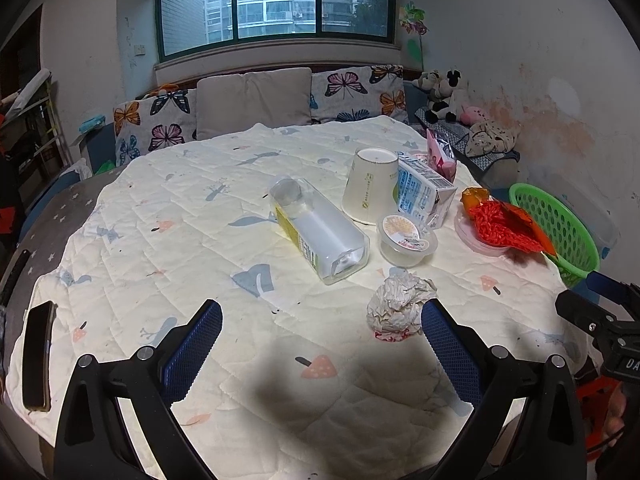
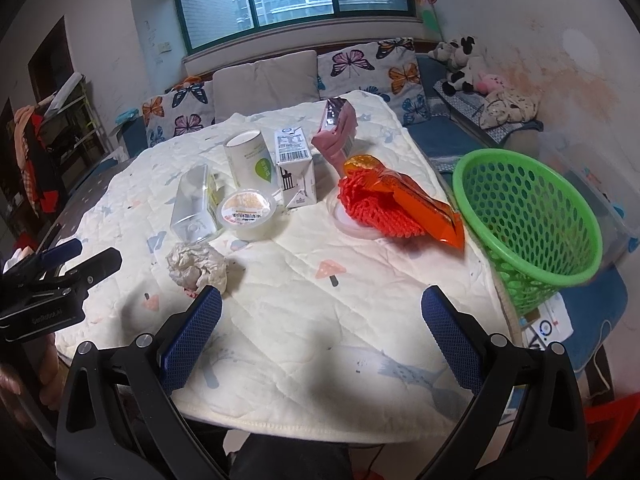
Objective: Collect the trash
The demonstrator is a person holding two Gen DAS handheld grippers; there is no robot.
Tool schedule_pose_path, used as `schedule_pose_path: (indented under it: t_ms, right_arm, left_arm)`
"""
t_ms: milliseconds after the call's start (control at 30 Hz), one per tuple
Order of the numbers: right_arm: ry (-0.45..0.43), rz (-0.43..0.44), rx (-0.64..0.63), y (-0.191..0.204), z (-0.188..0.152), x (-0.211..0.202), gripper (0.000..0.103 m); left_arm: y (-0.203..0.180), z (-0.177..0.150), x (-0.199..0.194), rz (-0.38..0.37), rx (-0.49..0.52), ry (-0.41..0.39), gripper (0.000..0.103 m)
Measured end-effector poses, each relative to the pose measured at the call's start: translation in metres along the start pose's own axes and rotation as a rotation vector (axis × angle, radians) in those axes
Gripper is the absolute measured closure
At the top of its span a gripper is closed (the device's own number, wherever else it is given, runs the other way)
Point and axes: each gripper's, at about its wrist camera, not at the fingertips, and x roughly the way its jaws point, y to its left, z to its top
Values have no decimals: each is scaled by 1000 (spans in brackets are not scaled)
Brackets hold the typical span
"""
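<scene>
Blue mesh pads spread wide on both my left gripper [image 1: 322,334] and right gripper [image 2: 322,320], each holding nothing above the quilted cloth [image 2: 304,320]. The crumpled paper ball [image 1: 396,304] lies nearest, just beside my left gripper's right finger. Beyond lie the clear bottle [image 1: 320,228], pudding cup [image 2: 248,214], paper cup [image 1: 370,186] and milk carton [image 2: 296,170]. The green basket [image 2: 532,216] tilts at the cloth's right edge.

Left gripper [image 1: 321,334]: black plastic frame, two fingers with blue cross-hatched pads [image 1: 192,346], round silver screws at the joints. Right gripper [image 2: 321,322]: same build, black frame, blue textured pads [image 2: 452,340], silver screws; white lettering on its housing in the left view, partly cut off.
</scene>
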Motion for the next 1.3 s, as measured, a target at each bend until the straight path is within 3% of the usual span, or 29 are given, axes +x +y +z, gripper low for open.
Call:
schedule_pose_path:
  t_ms: [567, 1033, 1300]
  right_arm:
    - [7, 16, -21, -22, 25, 20, 7]
    - [34, 47, -58, -55, 59, 51, 11]
    - [113, 49, -110, -65, 64, 84, 20]
  left_arm:
    - [-18, 4, 34, -122, 75, 69, 6]
    - [-38, 12, 84, -210, 69, 158, 8]
    - [-42, 10, 100, -251, 67, 206, 26]
